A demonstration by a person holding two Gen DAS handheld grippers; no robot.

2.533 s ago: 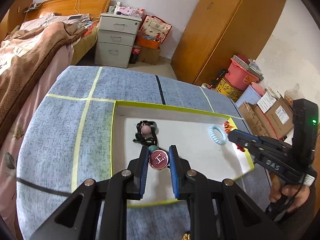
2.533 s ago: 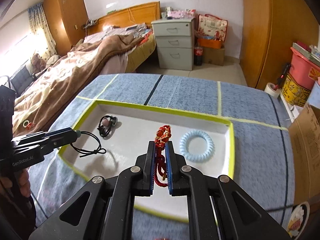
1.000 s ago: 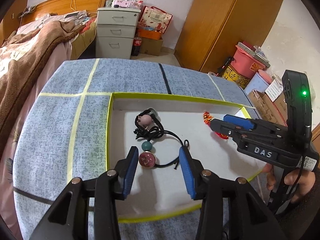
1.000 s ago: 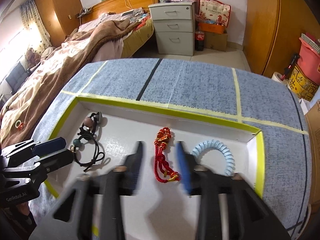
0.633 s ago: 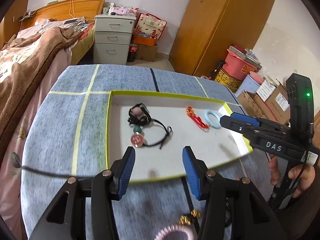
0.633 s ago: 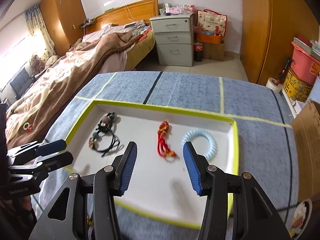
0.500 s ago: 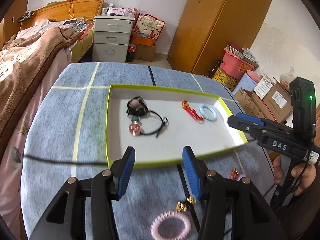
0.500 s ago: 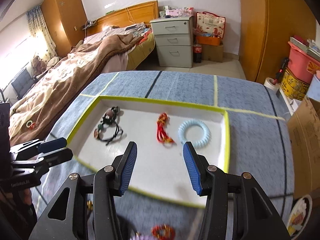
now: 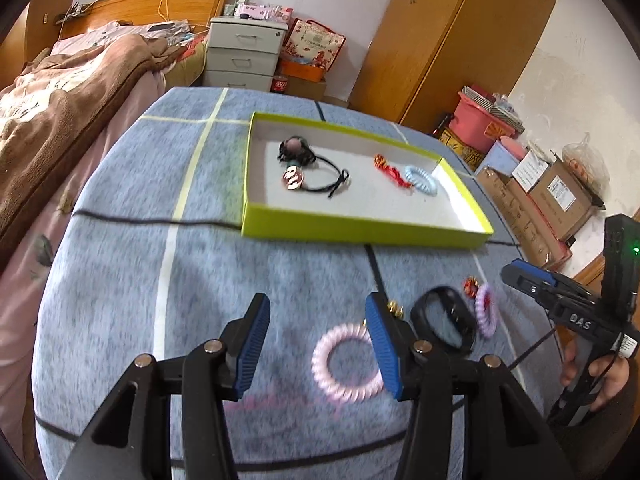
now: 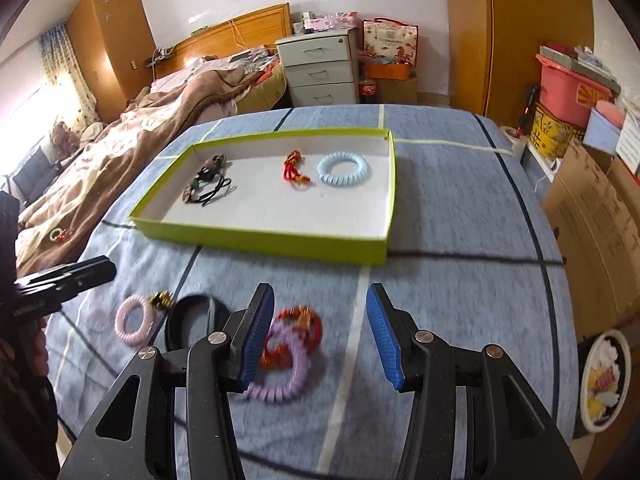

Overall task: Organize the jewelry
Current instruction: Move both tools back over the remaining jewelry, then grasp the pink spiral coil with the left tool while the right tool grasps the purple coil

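A lime-green tray point(image 9: 360, 236) point(image 10: 260, 240) holds a black cord necklace with a round pendant point(image 9: 294, 176) point(image 10: 208, 188), a red knotted charm point(image 9: 390, 168) point(image 10: 294, 170) and a light blue coil band point(image 9: 420, 178) point(image 10: 342, 169). Nearer, on the blue cloth, lie a pink coil band point(image 9: 344, 364) point(image 10: 134, 322), a small gold piece point(image 9: 394, 307), a black band point(image 9: 444, 322) point(image 10: 192, 316), a purple coil band point(image 10: 284, 368) and a red bracelet point(image 10: 304, 328). My left gripper point(image 9: 316, 312) hangs open over the cloth beside the pink coil. My right gripper point(image 10: 320, 304) is open and empty, just right of the purple coil.
The blue cloth point(image 10: 460, 208) carries pale tape lines and a dark cord across it. A bed with a brown blanket point(image 9: 60, 92) borders the left side. Cardboard boxes point(image 10: 592, 208) and a plate on the floor point(image 10: 604, 376) stand at the right. A white drawer chest point(image 10: 320, 68) is beyond the table.
Both grippers let go of the pendant necklace and the red charm, opened, and drew back from the tray toward the near cloth. The loose pieces there came into view.
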